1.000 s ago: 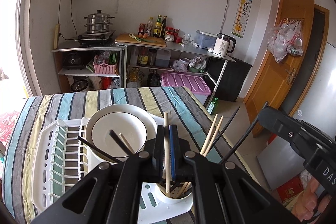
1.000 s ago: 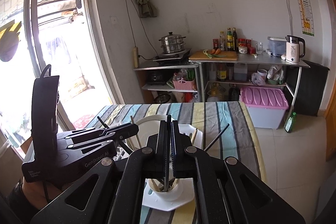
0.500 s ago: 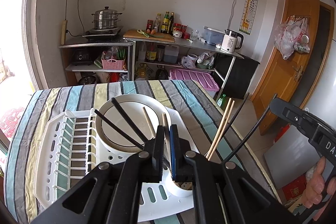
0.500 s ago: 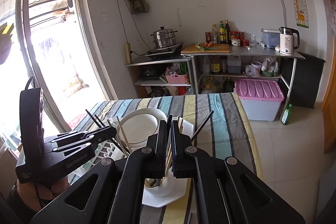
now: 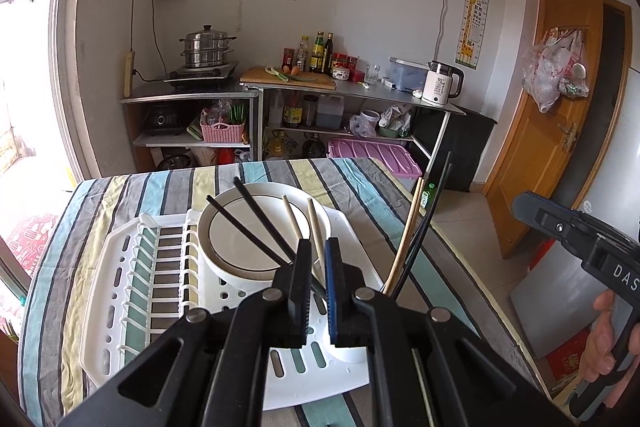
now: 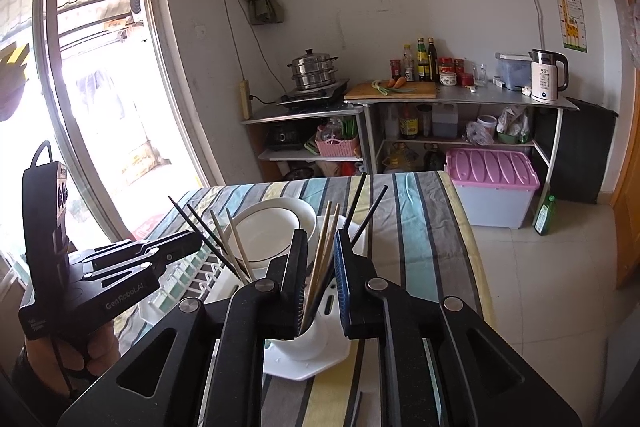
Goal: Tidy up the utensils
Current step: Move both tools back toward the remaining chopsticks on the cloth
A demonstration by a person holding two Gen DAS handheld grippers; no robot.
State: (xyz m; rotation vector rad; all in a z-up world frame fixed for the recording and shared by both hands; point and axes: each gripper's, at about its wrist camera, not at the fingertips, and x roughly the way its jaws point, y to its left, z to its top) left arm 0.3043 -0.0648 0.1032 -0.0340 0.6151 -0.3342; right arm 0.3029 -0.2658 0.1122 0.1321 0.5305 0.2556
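Widened since a second ago at the right gripper: then clamped flat on a black chopstick, now with jaws opening and pressing on nothing; drawn back slightly on the left side, with the pale chopstick tilted instead of upright.

From the left wrist: left gripper low over the white cup, which stands at the near right corner of the drying rack; jaws almost closed and just beginning to part; pale chopstick seen through the slit, leaning left; cannot tell whether the pads still press it; two black chopsticks and another pale one fanned left across the plate; wooden pair and black sticks leaning right out of the cup; rack on the striped cloth; right gripper apart at the right edge, gripped by a hand.

From the right wrist: jaws standing clear on either side of the wooden pair, touching neither; white cup just below the fingertips, holding all the sticks; black chopsticks slanting up to the right; left gripper at the left, narrow-jawed, tips beside the left-leaning sticks.
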